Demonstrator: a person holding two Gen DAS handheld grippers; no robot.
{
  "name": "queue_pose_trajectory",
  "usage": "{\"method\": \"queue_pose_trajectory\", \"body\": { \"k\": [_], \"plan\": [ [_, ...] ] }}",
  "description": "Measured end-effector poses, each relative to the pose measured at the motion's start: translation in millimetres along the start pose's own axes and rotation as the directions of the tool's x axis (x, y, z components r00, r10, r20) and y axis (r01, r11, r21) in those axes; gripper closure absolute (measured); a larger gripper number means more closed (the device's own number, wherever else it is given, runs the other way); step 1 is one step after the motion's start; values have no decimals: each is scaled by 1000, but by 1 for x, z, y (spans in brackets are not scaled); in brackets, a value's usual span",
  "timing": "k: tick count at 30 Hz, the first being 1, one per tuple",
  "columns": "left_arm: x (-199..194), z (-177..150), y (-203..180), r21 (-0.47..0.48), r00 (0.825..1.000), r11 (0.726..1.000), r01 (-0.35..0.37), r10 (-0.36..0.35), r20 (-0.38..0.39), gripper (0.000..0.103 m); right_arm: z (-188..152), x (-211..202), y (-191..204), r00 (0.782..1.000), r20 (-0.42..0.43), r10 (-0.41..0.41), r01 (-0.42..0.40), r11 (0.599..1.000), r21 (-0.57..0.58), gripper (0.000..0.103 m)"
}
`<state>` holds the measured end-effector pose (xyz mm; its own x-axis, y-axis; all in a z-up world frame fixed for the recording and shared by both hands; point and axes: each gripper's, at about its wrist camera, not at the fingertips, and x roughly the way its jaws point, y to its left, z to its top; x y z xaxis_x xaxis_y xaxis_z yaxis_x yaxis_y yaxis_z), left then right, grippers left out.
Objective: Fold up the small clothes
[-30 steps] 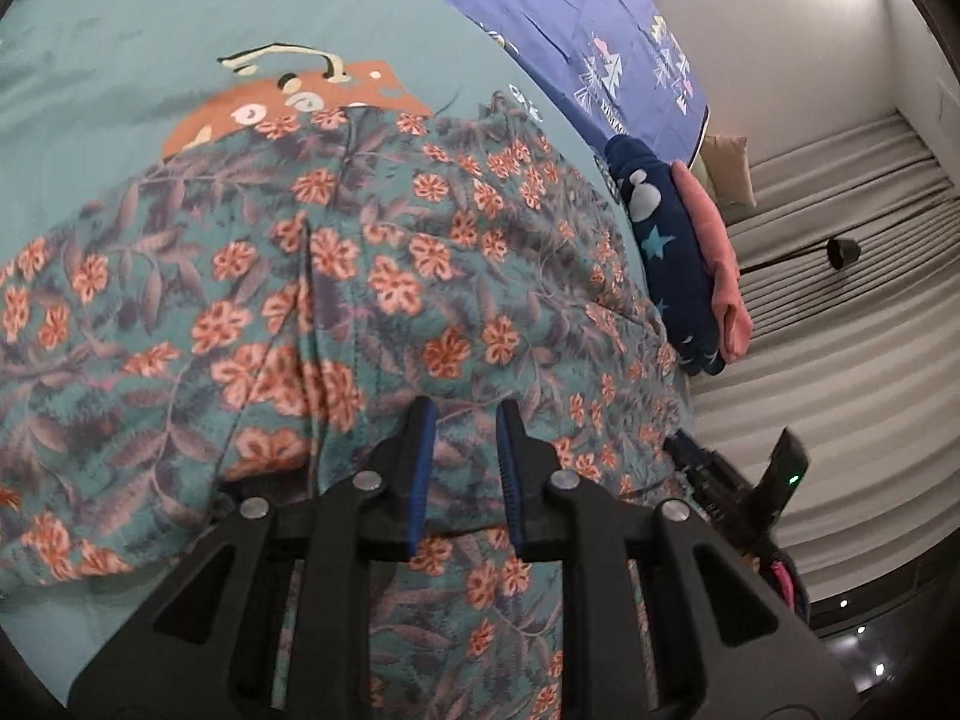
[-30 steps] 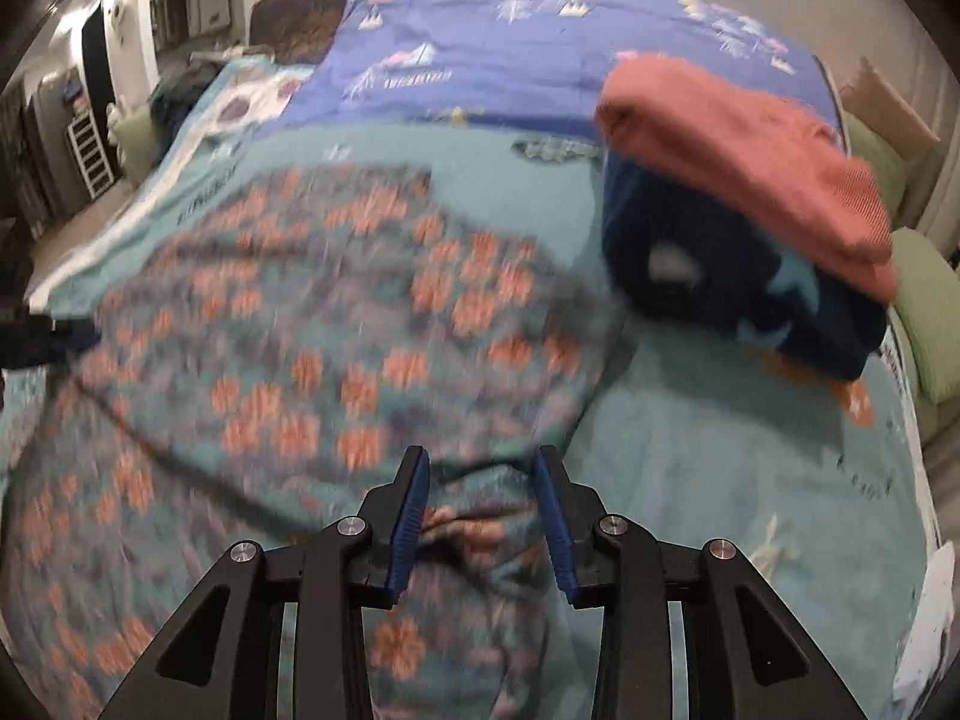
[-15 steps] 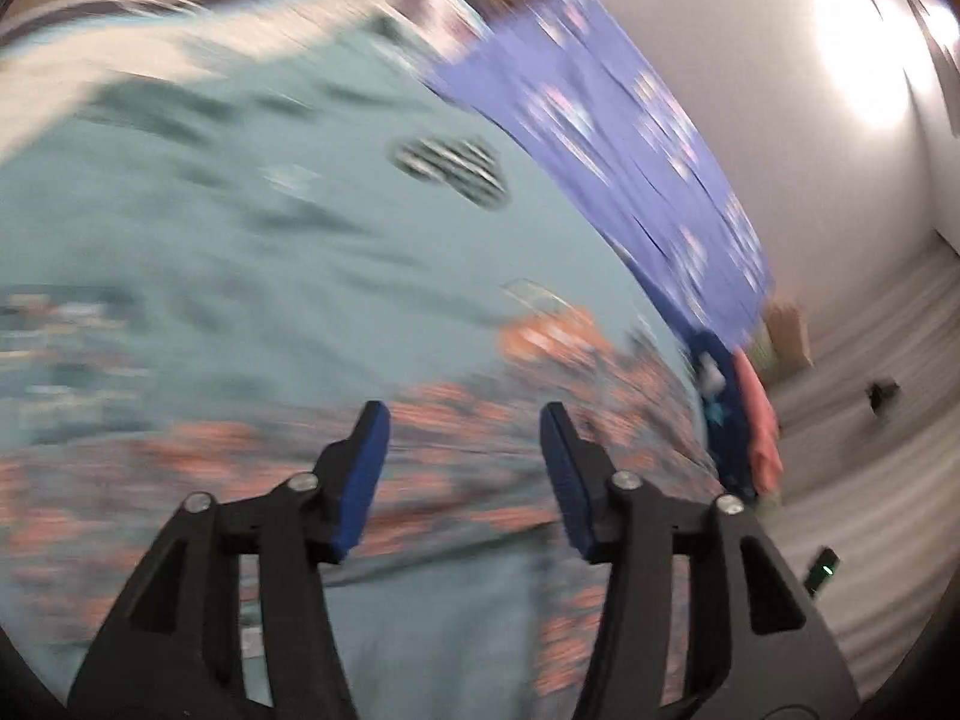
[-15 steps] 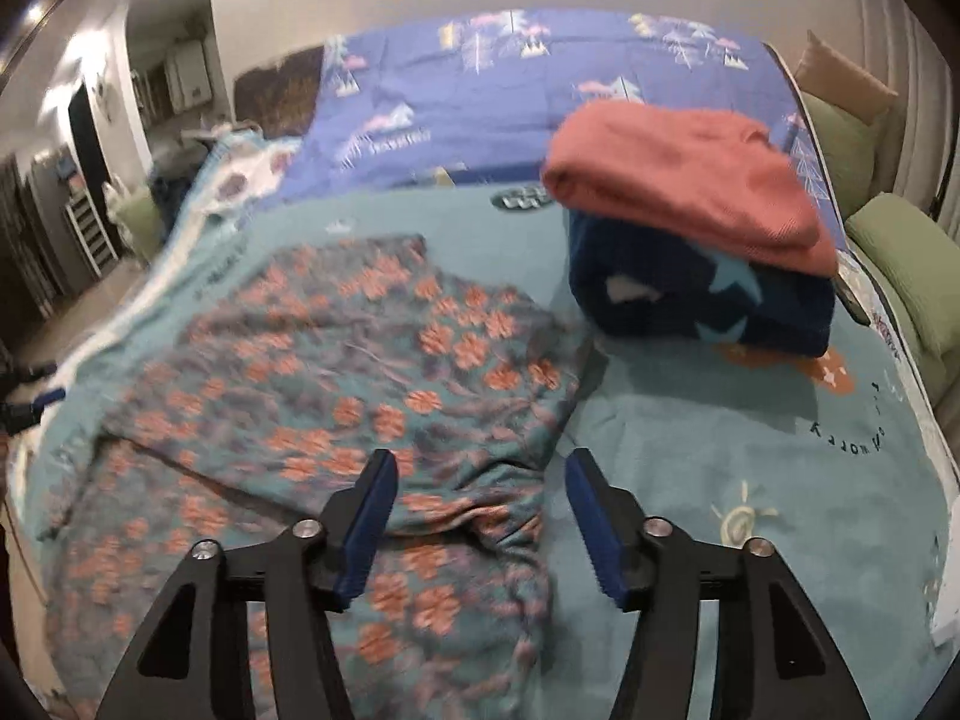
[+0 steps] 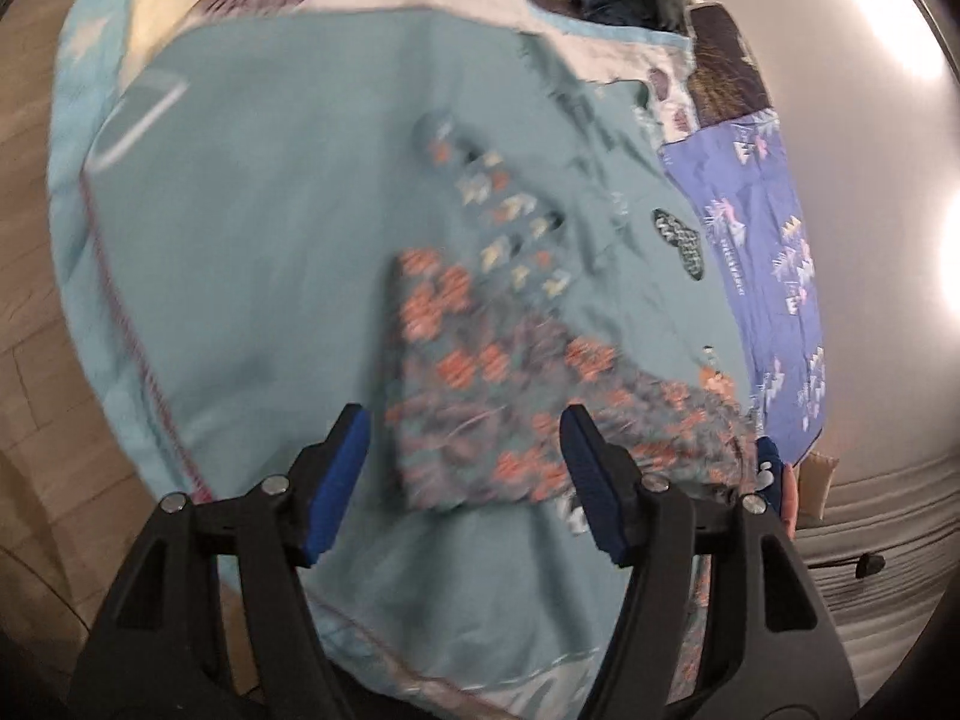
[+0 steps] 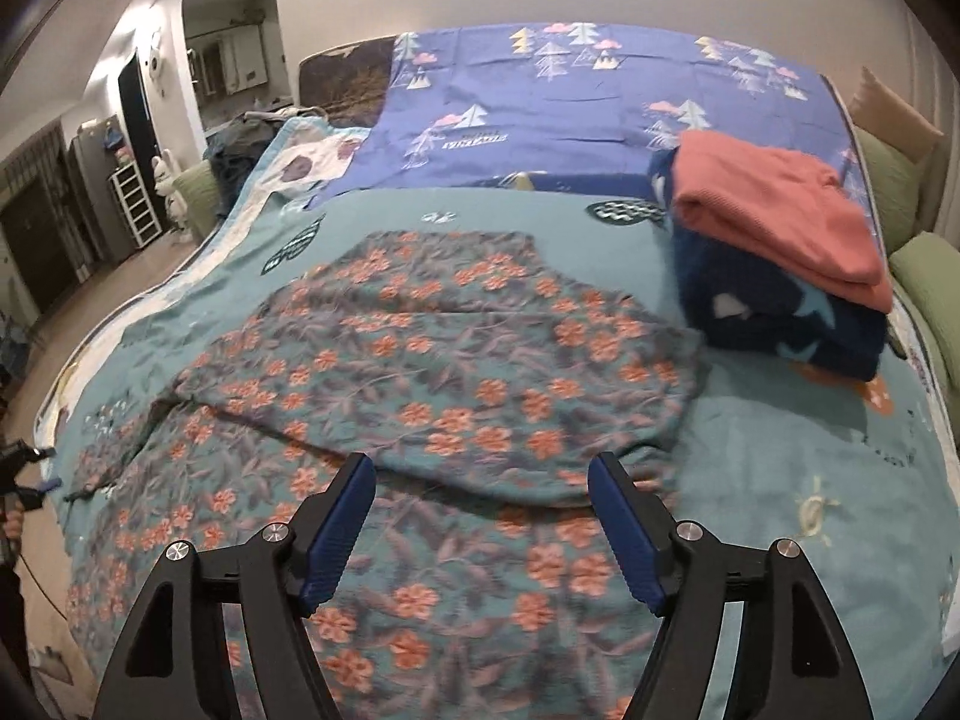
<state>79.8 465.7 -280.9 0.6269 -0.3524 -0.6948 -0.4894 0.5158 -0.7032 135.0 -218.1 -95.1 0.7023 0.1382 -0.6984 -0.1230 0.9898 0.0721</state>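
A teal garment with orange flowers [image 6: 456, 372] lies spread on the bed, its upper half folded over the lower. My right gripper [image 6: 480, 531] hovers just above the near fold edge. Its jaws are opening and nothing is pinched between them. In the left wrist view, one end of the floral garment [image 5: 492, 384] lies blurred ahead of my left gripper [image 5: 465, 480]. Those jaws are opening too, and the pads are clear of the cloth. Seen from the right wrist, the left gripper [image 6: 36, 471] is a small dark shape at the bed's far left edge.
A folded pink garment [image 6: 780, 210] sits on a folded navy one [image 6: 786, 324] at the right of the teal bedspread [image 6: 798, 480]. A purple-blue sheet [image 6: 600, 96] covers the far end. Green cushions [image 6: 924, 276] line the right side. Wooden floor [image 5: 30, 300] lies left of the bed.
Both grippers have let go of the floral cloth and opened wider. The left one swung far to the garment's left end, rolling as it went. The right one drew back and rose slightly.
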Motion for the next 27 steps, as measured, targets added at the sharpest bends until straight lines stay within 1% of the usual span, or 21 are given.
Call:
{"method": "queue_pose_trajectory", "body": {
  "k": [2,4,7,9,11,13,15,17,19,20,21,22,23,24,25,26,27],
  "plan": [
    [2,-6,7,-21,1000,1000,-4,4,-16,37,1,-2,5,1000,10,11,-11,1000,3,28],
    [3,-12,14,-37,999,999,8,-9,-31,37,1,-5,9,1000,16,15,-15,1000,0,28],
    [2,-13,22,-77,997,995,68,-71,-41,37,1,-8,12,1000,18,10,-10,1000,-6,28],
    [6,-14,27,-127,991,985,116,-123,-53,37,2,-7,12,1000,17,12,-12,1000,5,27],
    [10,-15,25,-145,986,978,146,-157,-62,37,2,-7,12,999,17,27,-27,999,19,27],
    [15,-15,16,-126,988,983,132,-142,-69,37,1,-6,13,999,18,34,-34,999,26,27],
    [19,-13,12,-119,989,985,128,-135,-60,37,1,-6,14,999,17,33,-33,999,25,27],
    [24,-10,13,-152,985,976,155,-164,-48,37,0,-6,15,999,16,32,-33,999,28,27],
    [29,-6,17,-192,980,963,187,-197,-33,54,0,-7,16,999,25,34,-35,999,27,27],
    [31,-5,18,-193,981,964,184,-193,-30,78,0,-9,16,999,30,34,-35,999,26,27],
    [35,-5,17,-184,983,968,171,-180,-31,97,0,-10,17,999,33,33,-34,999,25,27],
    [36,-6,16,-168,989,976,139,-145,-26,97,1,-11,16,999,37,32,-33,999,27,27],
    [35,-7,14,-150,994,982,111,-112,-3,97,2,-12,16,999,38,33,-34,999,30,27],
    [28,-10,9,-119,996,990,76,-69,61,97,2,-12,15,999,38,34,-35,999,34,27],
    [22,-14,2,-83,993,995,51,-42,109,97,3,-13,14,999,40,33,-34,999,38,27],
    [16,-18,-11,-25,988,1000,15,-11,156,97,3,-14,13,999,41,31,-33,999,42,27],
    [8,-24,-29,54,979,998,-16,5,202,97,4,-15,13,999,42,30,-32,998,45,27]
  ]
}}
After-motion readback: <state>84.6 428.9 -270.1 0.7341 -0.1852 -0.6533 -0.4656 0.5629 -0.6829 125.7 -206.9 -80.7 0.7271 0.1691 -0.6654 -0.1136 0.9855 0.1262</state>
